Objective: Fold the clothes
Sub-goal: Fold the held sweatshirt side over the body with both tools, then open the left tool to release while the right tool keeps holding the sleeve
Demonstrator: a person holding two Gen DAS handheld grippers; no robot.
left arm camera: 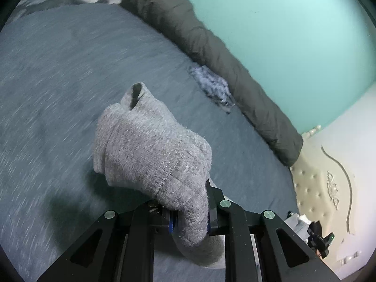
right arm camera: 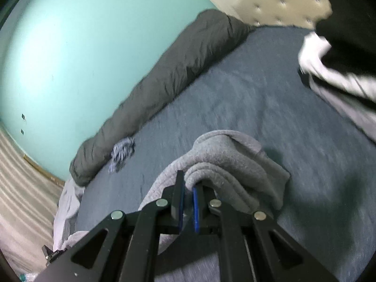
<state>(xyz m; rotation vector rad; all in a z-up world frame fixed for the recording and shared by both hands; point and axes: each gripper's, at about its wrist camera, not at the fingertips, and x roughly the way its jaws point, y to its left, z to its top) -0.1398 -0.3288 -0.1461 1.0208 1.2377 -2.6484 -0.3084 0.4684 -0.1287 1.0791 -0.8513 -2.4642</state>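
Two grippers, left [left arm camera: 190,221] and right [right arm camera: 189,188], are each clamped on the fuzzy grey sock [left arm camera: 150,141], lifted over the open blue bed [left arm camera: 58,70]; a dark rolled blanket [left arm camera: 211,47] borders its far edge.

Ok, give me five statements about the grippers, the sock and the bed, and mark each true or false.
1. The left gripper is clamped on a grey sock. True.
2. The right gripper stands wide open with nothing near it. False: its jaws are shut, pinching grey knit fabric.
3. The bed sheet is bright red. False: it is blue-grey.
4. A dark rolled quilt lies along the teal wall. True.
5. A small mottled blue-and-white cloth lies on top of the rolled quilt. False: it lies on the sheet beside the quilt.
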